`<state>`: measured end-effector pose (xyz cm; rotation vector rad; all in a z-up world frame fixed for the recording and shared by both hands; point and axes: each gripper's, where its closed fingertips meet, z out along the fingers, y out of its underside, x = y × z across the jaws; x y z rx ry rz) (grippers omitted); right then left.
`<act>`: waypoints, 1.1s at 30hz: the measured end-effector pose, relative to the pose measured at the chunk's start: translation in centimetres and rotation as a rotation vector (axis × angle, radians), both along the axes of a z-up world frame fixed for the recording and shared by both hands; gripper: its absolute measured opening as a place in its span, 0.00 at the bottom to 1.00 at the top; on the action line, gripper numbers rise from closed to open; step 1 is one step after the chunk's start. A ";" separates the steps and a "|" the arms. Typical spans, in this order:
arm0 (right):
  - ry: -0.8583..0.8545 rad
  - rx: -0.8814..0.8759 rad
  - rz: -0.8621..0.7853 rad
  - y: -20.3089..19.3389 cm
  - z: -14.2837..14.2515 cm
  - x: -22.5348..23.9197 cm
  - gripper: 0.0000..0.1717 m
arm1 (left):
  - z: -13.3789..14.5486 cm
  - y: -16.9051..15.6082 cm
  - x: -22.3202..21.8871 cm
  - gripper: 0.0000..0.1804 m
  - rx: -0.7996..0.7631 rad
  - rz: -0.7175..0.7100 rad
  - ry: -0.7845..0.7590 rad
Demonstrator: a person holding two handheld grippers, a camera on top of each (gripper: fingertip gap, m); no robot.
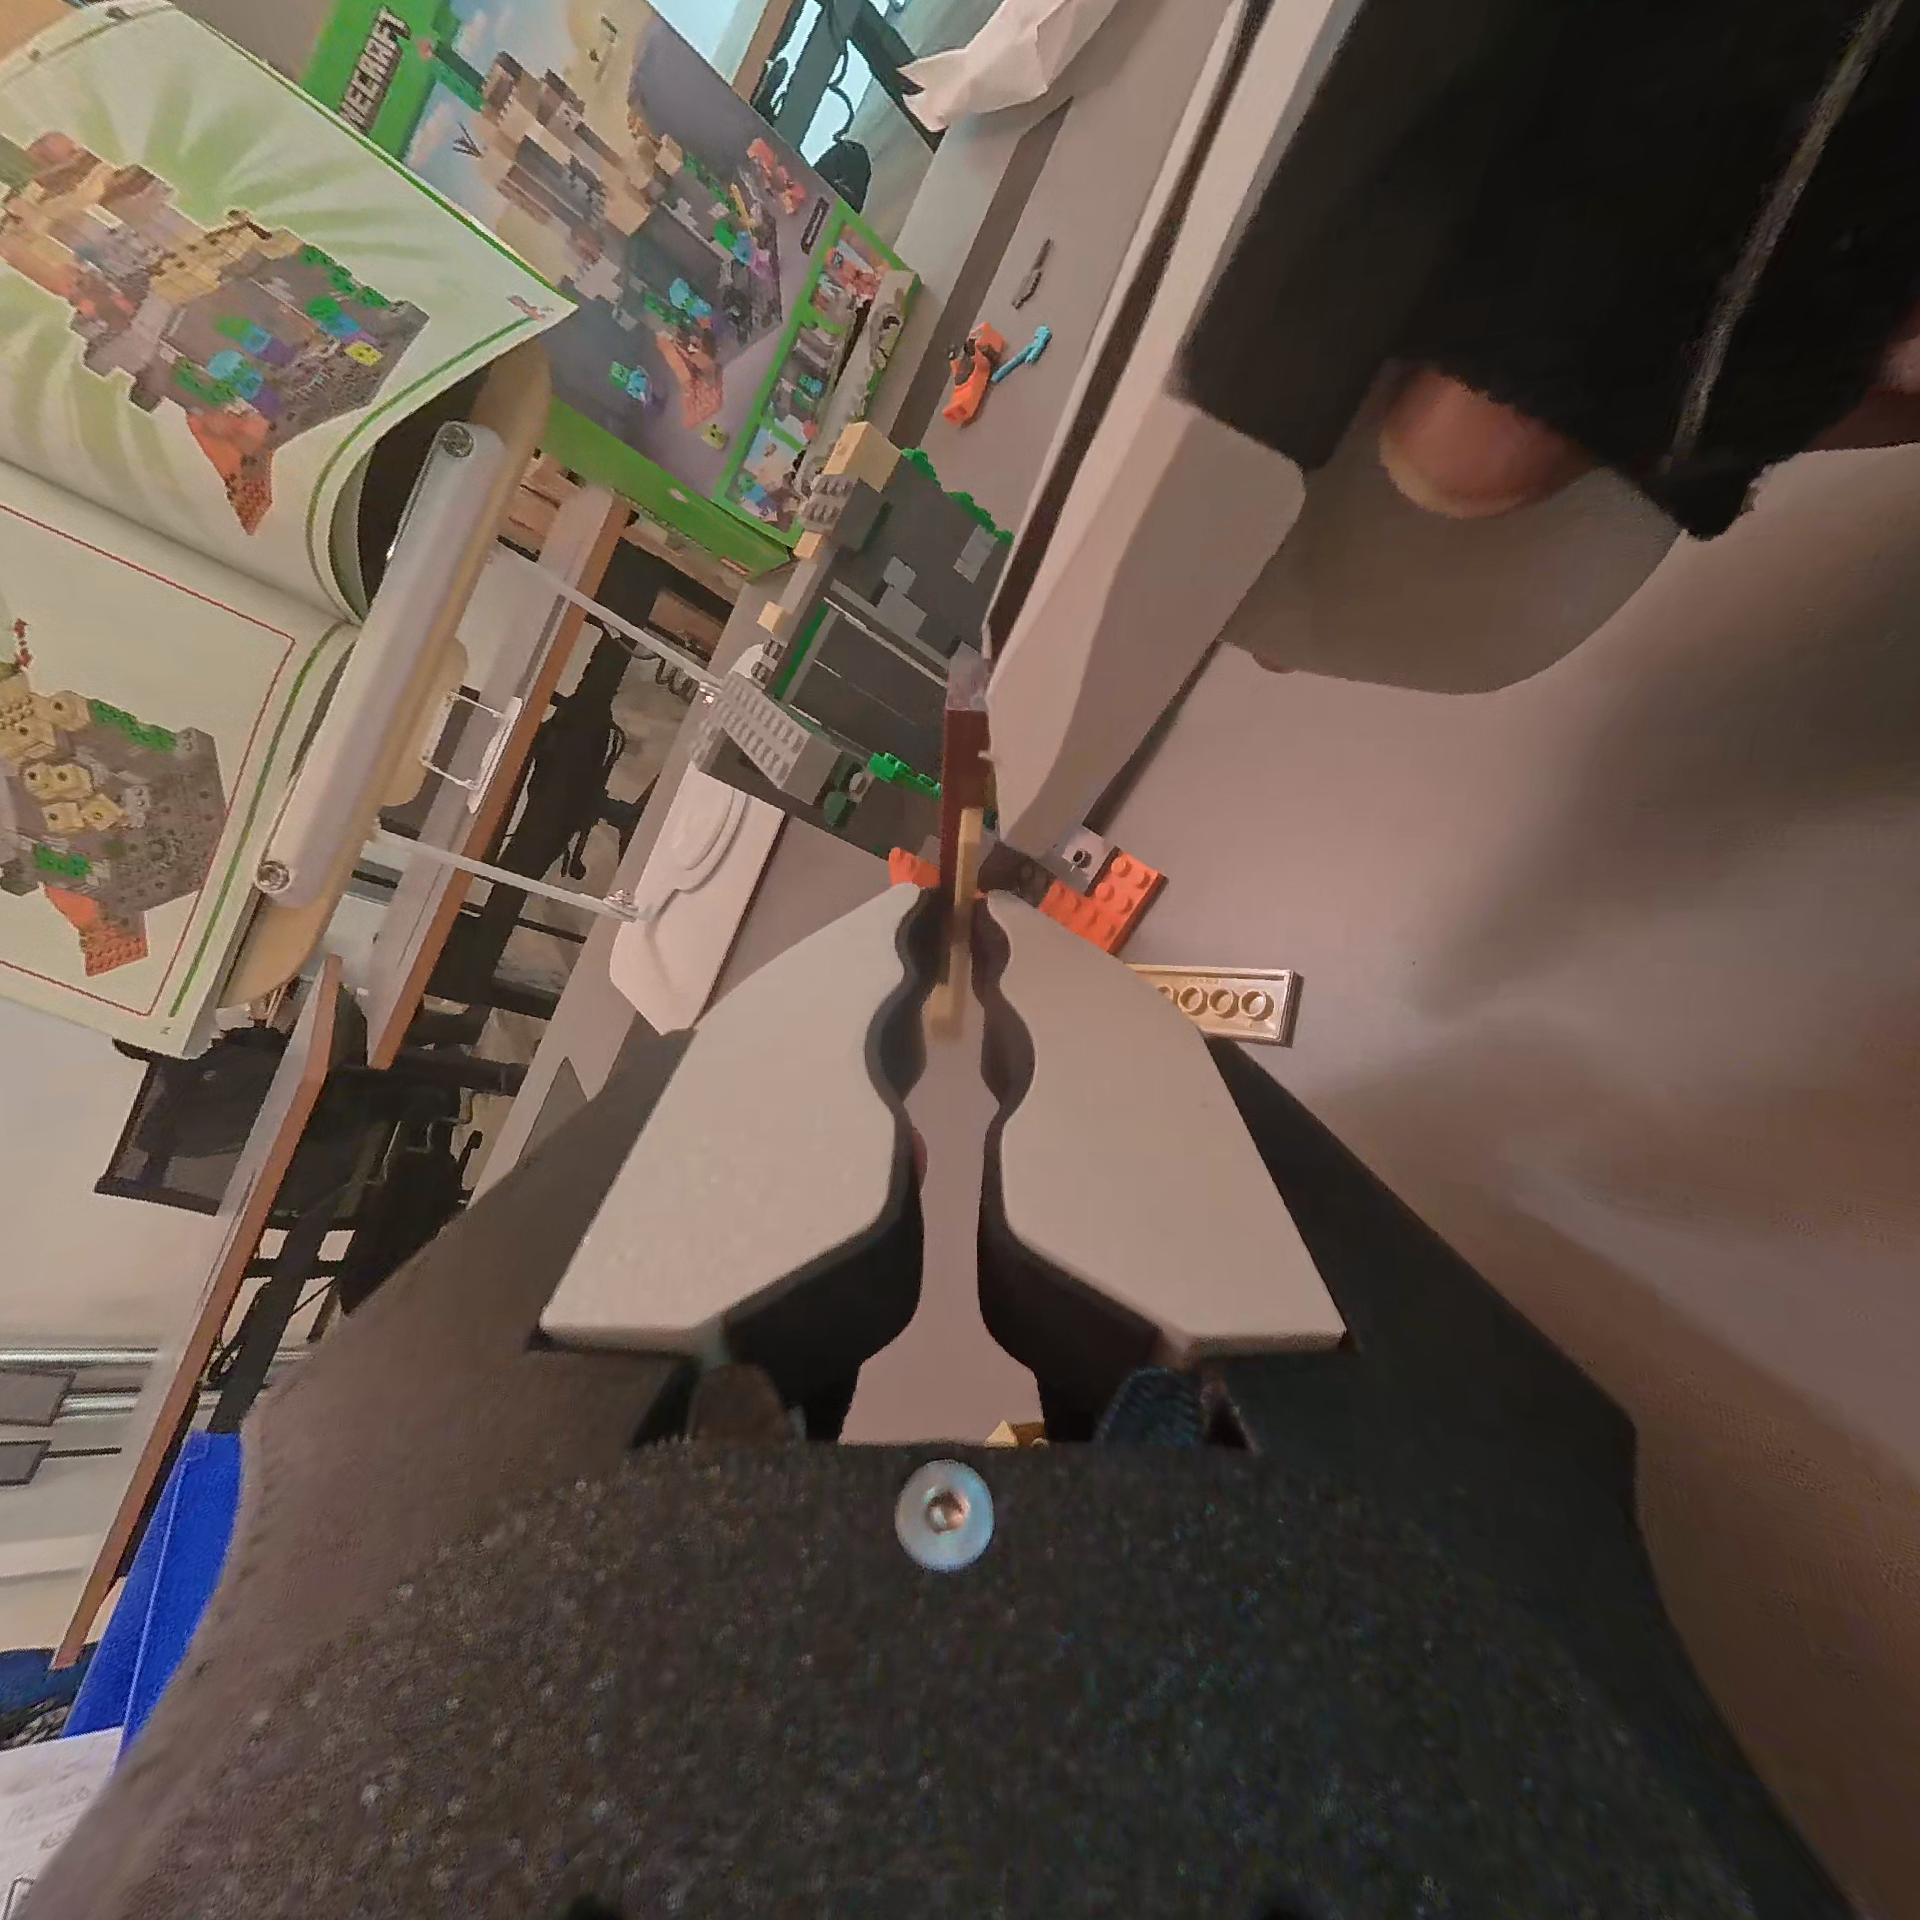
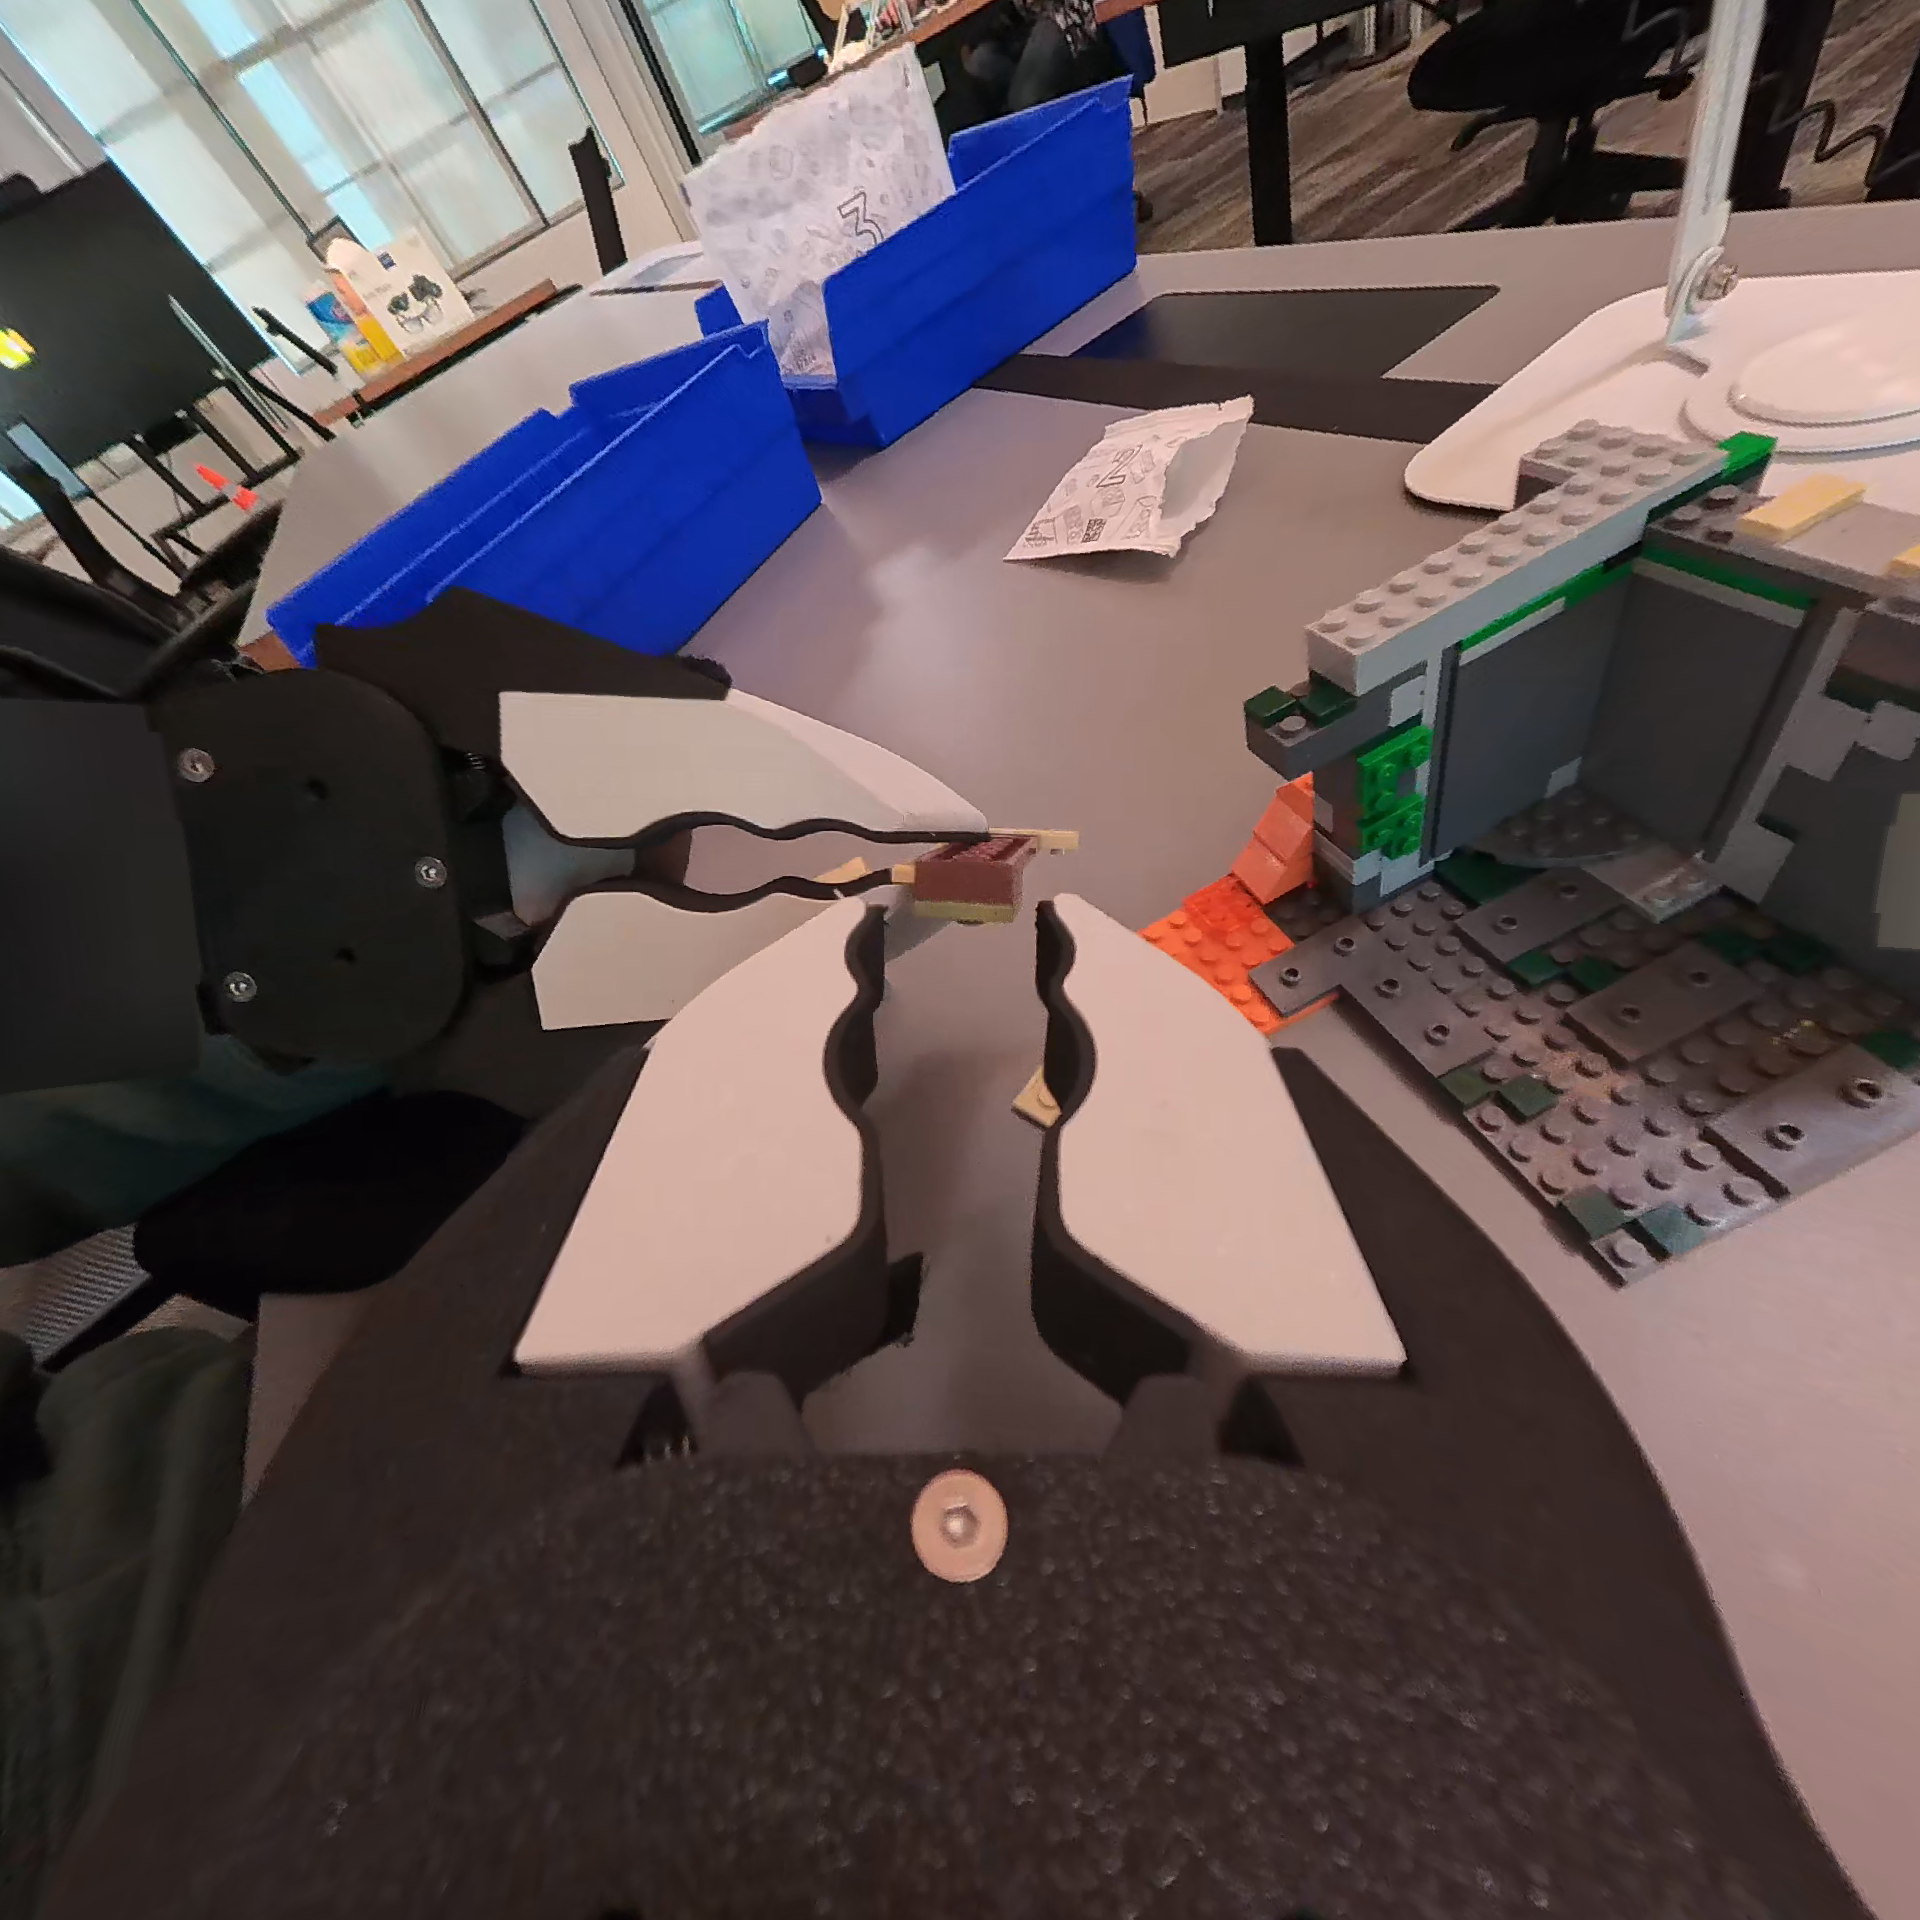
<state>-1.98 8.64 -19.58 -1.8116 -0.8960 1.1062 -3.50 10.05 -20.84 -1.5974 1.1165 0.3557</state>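
Here, brick piece (image 2: 977, 878) between left hand-held gripper (image 2: 935, 857) pads

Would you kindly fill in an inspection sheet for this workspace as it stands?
Surface: grey table, mostly bare in the middle.
Job's things: grey brick model on dark and orange plates; small brown-and-tan brick piece.
Clutter: torn paper bag, two blue bins, instruction booklet, toy box.
Grippers: left gripper shut on the brick piece; right gripper open, empty, just short of that piece.
Cables: nothing seen.
Surroundings: windows, dark screen, office chairs.
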 end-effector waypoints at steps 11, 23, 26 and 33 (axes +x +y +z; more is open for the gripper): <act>-0.078 0.061 0.043 0.0 -0.7 0.3 0.10 | -0.4 -0.6 0.4 0.03 -0.056 -0.039 -0.015; -0.217 0.172 0.253 -2.2 -2.4 1.1 0.09 | -0.3 -1.1 -0.2 0.03 -0.263 -0.105 -0.221; -0.195 0.187 0.257 -2.2 -1.6 1.2 0.10 | -0.3 -1.7 0.3 0.03 -0.288 -0.139 -0.244; -0.180 0.228 0.256 -2.1 -1.6 1.1 0.10 | -2.9 -1.7 -0.3 0.03 -0.467 -0.122 -0.287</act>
